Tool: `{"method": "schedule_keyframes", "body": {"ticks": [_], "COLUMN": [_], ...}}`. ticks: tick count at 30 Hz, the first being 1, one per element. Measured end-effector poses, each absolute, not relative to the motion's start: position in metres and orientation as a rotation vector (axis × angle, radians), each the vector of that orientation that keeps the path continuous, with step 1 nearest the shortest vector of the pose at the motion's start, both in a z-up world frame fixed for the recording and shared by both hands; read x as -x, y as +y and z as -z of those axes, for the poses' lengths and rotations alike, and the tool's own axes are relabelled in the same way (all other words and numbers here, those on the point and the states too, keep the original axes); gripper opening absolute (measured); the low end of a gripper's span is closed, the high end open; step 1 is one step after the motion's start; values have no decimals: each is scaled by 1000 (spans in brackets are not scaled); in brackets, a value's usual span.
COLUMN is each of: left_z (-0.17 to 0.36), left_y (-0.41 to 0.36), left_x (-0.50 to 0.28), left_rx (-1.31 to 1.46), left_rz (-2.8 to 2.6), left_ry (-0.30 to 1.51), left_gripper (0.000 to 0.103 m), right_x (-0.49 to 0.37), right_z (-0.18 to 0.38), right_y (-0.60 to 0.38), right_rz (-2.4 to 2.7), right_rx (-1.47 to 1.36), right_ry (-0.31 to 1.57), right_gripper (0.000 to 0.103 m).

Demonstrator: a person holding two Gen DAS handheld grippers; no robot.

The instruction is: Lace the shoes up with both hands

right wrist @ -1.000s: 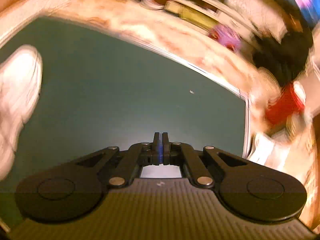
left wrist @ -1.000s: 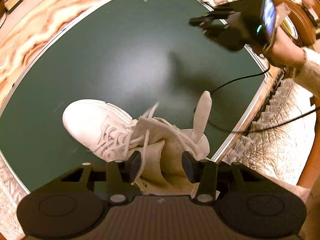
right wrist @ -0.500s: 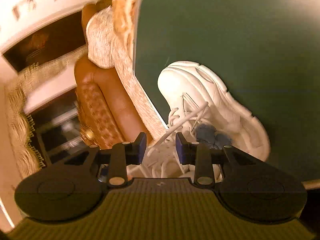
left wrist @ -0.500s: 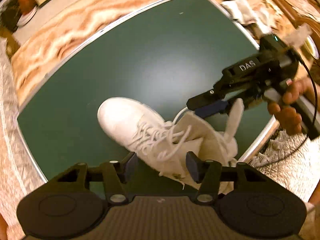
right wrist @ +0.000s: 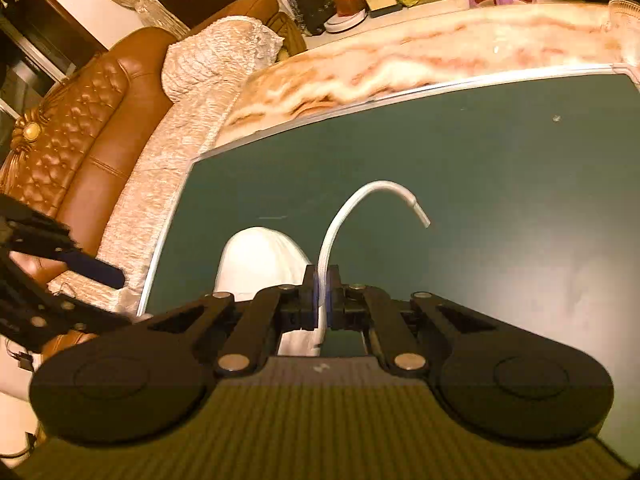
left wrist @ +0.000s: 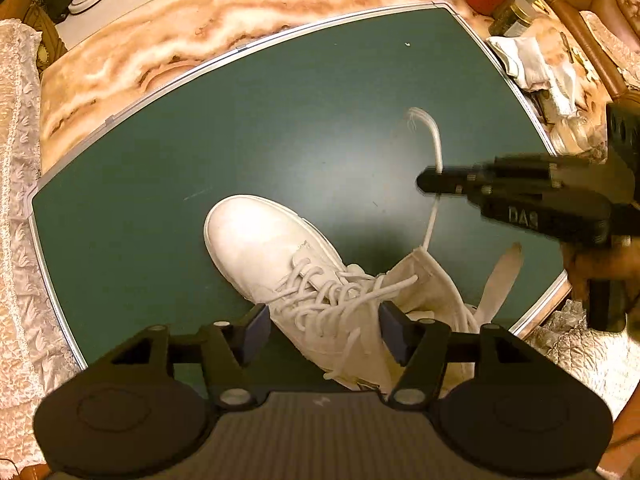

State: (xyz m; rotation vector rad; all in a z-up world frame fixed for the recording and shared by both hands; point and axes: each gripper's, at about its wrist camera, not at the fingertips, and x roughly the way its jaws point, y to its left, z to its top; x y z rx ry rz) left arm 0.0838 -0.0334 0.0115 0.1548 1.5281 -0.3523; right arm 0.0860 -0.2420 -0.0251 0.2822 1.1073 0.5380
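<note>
Shoe point(left wrist: 276, 252), one white high-top with criss-crossed laces, lay on the green table point(left wrist: 280, 120) beneath the left gripper point(left wrist: 322, 328), whose jaws had just been widening around it untouched, while the right gripper point(right wrist: 321, 294) clamped one lace end point(right wrist: 360, 200).

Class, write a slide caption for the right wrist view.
Right gripper shut on a white lace above the white shoe.

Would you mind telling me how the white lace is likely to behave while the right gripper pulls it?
Probably floppy: beyond the right gripper, shut on it, the lace droops in an arc. Its tip looks frayed, so threading may be fiddly. The shoe, otherwise unheld, might slide or tip.
</note>
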Motion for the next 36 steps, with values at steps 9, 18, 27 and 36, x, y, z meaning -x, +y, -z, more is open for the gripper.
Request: {"method": "schedule_keyframes", "body": {"ticks": [9,18,27,36], "left_z": [-22,-27,-19,-14], "left_y": [-19,-3,26,38], "left_x": [-71,-46,-31,-22], "left_rx": [-162,-25,169,207], "left_rz": [327,332,334,377], "left_ry": [1530,1481,1447,1414], "left_gripper": [66,66,66,68], "right_x": [-69,-9,5,50], "right_z": [-27,-90,-94,-43], "right_y": [-224,-131,-93,-74], "right_rz": [-855,-1377,-1447,-1475], "right_rx": [-104,708,1008,1349], "right_ry": [1003,736,765,591], "right_gripper": [31,31,30,21]}}
